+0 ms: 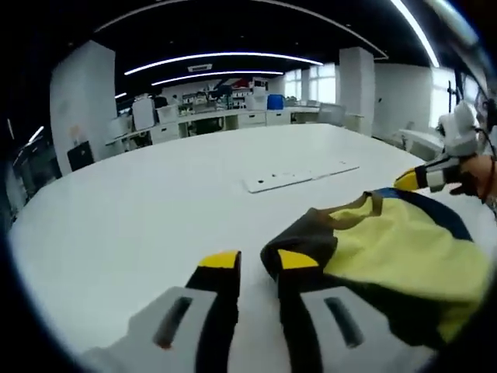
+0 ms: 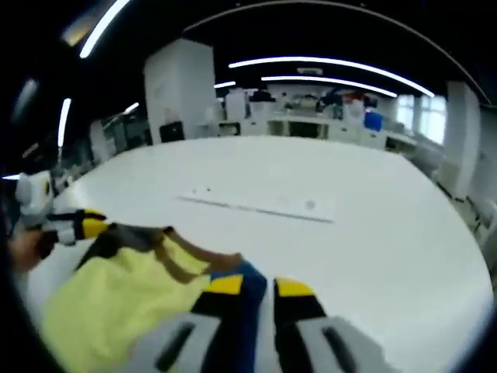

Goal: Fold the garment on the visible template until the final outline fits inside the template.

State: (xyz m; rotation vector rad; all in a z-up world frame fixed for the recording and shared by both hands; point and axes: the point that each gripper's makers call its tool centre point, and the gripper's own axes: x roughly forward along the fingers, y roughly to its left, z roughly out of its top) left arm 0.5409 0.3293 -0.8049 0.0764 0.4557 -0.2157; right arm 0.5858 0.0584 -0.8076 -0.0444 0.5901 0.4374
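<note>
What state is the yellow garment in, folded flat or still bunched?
Bunched, not flat: the yellow garment is humped and creased on the white table, lifted between the left gripper and right gripper.

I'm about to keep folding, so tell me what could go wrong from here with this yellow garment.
The left gripper seems to pinch just the garment edge, so it may slip. The right gripper also holds an edge; uneven pulling could bunch the cloth. The template isn't clearly discernible, so misalignment is possible.
</note>
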